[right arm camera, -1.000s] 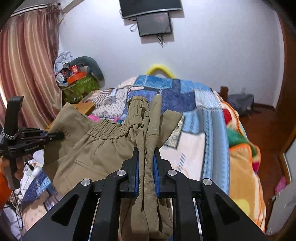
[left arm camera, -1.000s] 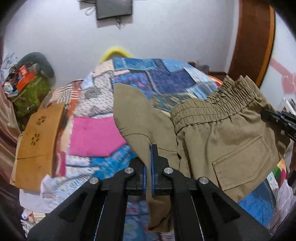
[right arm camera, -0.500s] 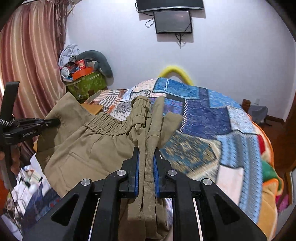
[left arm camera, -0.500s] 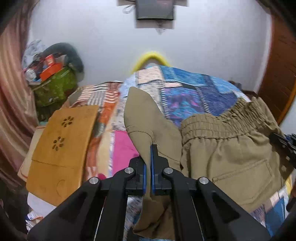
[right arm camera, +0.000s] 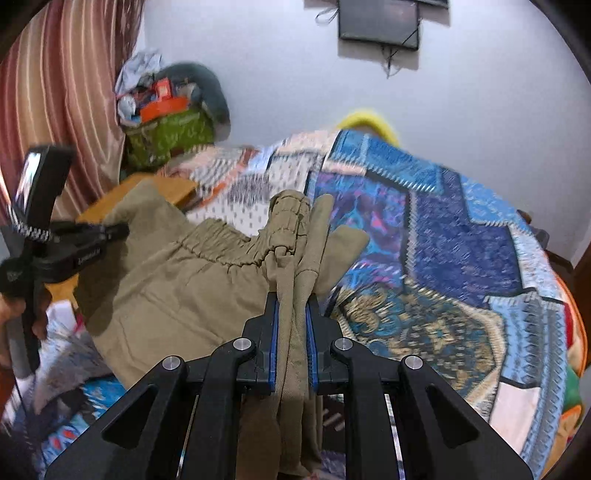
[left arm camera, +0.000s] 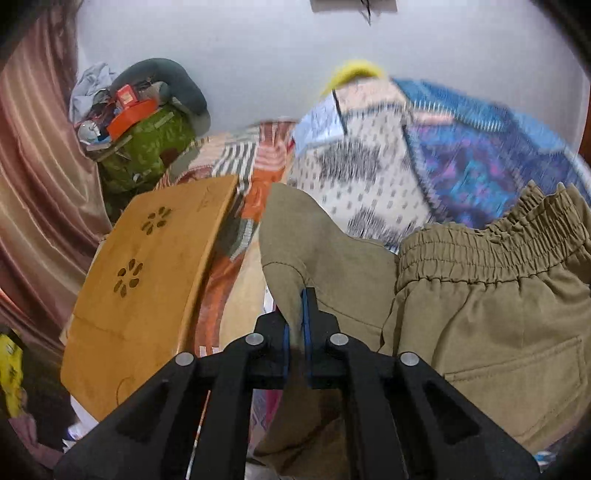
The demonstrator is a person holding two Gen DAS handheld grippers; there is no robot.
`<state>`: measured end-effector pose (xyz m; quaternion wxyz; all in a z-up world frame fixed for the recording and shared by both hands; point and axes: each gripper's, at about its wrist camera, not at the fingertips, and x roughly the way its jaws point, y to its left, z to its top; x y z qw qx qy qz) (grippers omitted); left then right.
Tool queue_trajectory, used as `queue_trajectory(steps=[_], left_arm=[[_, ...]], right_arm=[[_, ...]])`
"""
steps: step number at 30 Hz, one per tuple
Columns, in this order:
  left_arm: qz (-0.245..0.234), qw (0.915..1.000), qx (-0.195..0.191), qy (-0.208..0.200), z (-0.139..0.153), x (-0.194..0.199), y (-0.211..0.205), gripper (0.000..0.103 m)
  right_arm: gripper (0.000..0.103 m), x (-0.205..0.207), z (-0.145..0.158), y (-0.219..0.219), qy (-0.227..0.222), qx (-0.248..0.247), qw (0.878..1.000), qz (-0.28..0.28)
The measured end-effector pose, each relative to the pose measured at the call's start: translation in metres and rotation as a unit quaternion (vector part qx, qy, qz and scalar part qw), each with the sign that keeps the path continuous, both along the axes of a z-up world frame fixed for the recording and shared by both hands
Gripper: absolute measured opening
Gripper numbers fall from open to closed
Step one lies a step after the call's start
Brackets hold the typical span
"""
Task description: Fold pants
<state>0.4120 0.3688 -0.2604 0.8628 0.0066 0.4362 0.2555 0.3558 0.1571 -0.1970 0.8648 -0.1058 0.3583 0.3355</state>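
Observation:
Khaki pants (left arm camera: 480, 314) with an elastic waistband hang stretched between my two grippers above the patchwork bed. My left gripper (left arm camera: 295, 310) pinches one edge of the cloth; its jaws are opening slightly, with the fabric still between the blue pads. In the right wrist view the pants (right arm camera: 184, 280) spread to the left, and my right gripper (right arm camera: 291, 306) is shut on a bunched fold of them. The left gripper (right arm camera: 110, 230) shows there at the far left, gripping the cloth's other corner, held by a hand (right arm camera: 37, 317).
A patchwork quilt (right arm camera: 443, 258) covers the bed. A wooden lap tray (left arm camera: 147, 280) lies at its left side. Behind it stand a green bag piled with clutter (left arm camera: 147, 147) and a striped curtain (left arm camera: 33, 184). A dark screen (right arm camera: 380, 22) hangs on the wall.
Both grippers have carried the pants leftward and lower over the bed. The wooden tray now looms closer at the left, and the pink cloth has dropped out of sight.

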Motion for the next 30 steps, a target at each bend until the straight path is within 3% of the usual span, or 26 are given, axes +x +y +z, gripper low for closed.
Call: queue_trajectory(steps=[2, 3, 5, 6, 8, 13, 17, 22, 30], left_arm=[[0.007, 0.9995, -0.006, 0.029, -0.024, 0.004, 0.009, 0.011], [0.013, 0.9991, -0.01, 0.039, -0.036, 0.002, 0.014, 0.014], [0.015, 0.998, -0.031, 0.053, -0.054, -0.005, 0.024, 0.044], [0.021, 0.9977, -0.038, 0.051, -0.058, -0.01, 0.027, 0.05], [0.034, 0.9978, -0.047, 0.031, -0.06, -0.024, 0.034, 0.066], [0.037, 0.9938, -0.098, 0.036, -0.053, -0.043, 0.039, 0.069], [0.028, 0.9947, -0.094, 0.03, -0.02, -0.061, 0.025, 0.068], [-0.012, 0.9927, -0.119, -0.015, 0.047, -0.098, -0.009, 0.069], [-0.081, 0.9867, -0.045, -0.133, 0.174, -0.191, -0.103, 0.069]], right_arm=[[0.013, 0.002, -0.02, 0.006, 0.022, -0.025, 0.999, 0.014], [0.018, 0.003, -0.026, 0.008, 0.03, -0.034, 0.999, 0.019], [0.029, 0.004, -0.041, 0.006, 0.038, -0.069, 0.997, 0.018], [0.043, 0.005, -0.043, 0.003, 0.039, -0.076, 0.996, 0.018], [0.06, 0.006, -0.045, -0.007, 0.053, -0.073, 0.996, 0.014], [0.063, 0.006, -0.038, -0.027, 0.085, -0.049, 0.995, -0.011], [0.063, -0.008, -0.017, -0.03, 0.066, -0.043, 0.997, -0.007], [0.063, -0.036, 0.025, -0.037, 0.029, -0.021, 0.999, 0.016], [0.063, -0.118, 0.127, -0.077, -0.085, 0.057, 0.994, 0.033]])
